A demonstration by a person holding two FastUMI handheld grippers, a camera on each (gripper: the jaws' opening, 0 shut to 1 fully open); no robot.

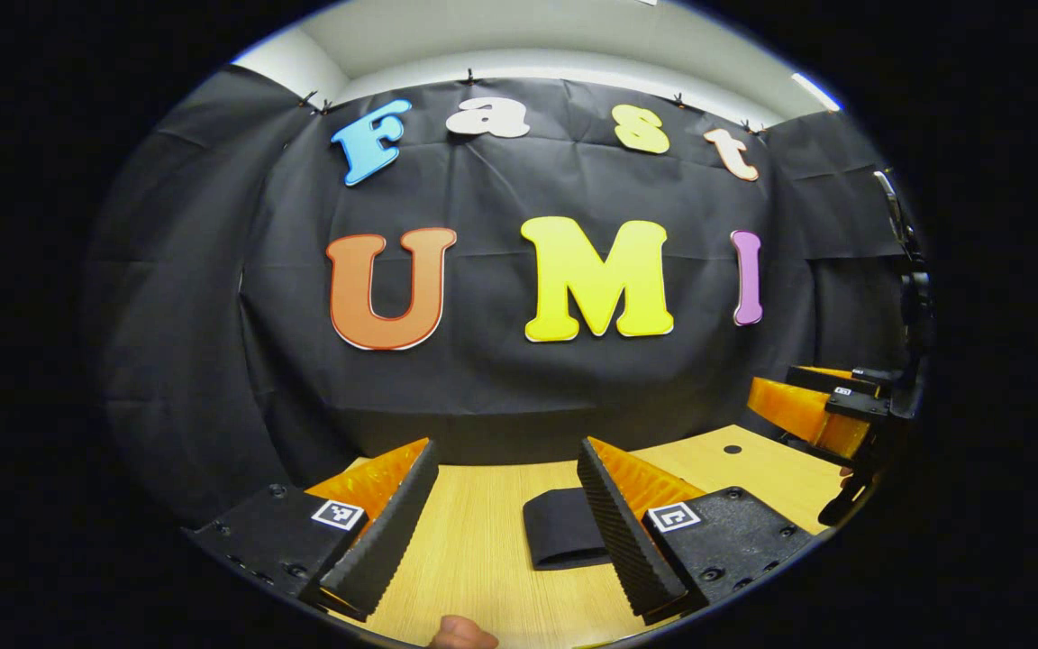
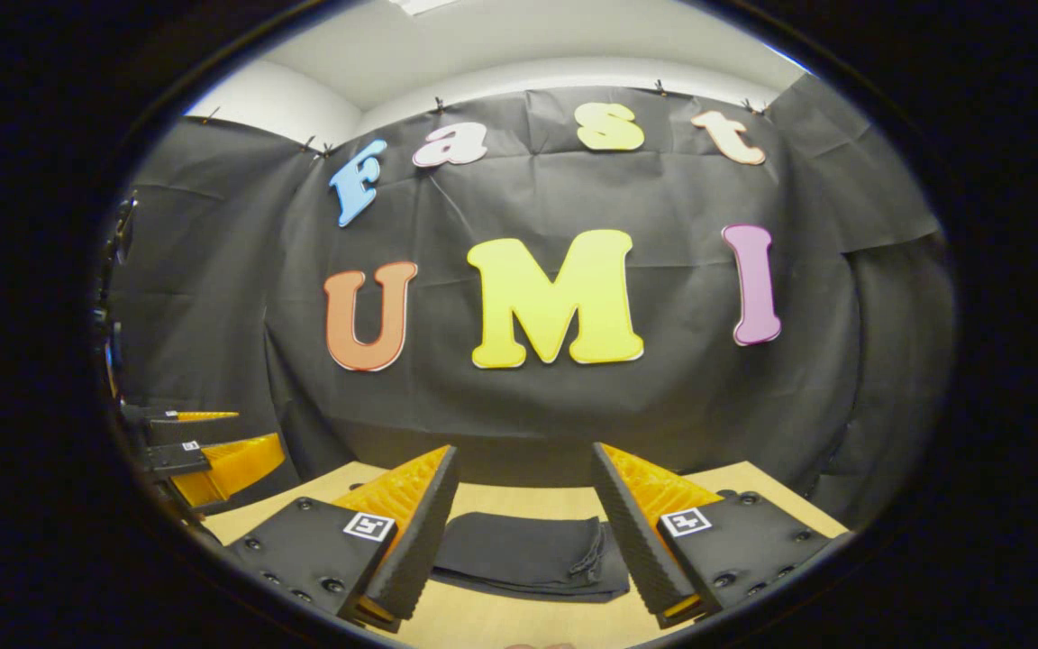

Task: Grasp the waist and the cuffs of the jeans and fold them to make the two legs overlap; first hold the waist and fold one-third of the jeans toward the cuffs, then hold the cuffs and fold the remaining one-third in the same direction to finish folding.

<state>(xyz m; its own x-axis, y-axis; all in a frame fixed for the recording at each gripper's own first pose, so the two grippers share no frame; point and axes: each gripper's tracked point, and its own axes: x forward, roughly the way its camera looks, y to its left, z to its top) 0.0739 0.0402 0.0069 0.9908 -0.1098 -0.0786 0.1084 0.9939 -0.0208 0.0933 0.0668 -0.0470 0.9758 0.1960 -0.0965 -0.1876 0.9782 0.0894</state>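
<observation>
Right gripper view — jeans (image 2: 530,554) between parted tongs (image 2: 519,532)

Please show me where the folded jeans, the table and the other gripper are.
folded jeans (image 2: 528,554): right gripper view, middle of the dark cloth.
table (image 1: 483,541): left gripper view, bare wood between the fingers.
right gripper (image 1: 830,406): left gripper view, between its fingertips.

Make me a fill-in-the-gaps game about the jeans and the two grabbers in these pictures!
1. The dark jeans lie in a folded bundle on the wooden ____.
2. The left gripper has its fingers spread ____, holding nothing.
3. The right gripper is also open, and the thing lying on the table in the gap between its fingers is the ____.
4. Behind the table hangs a black ____ wall.

Missing words: table; open; jeans; cloth
</observation>
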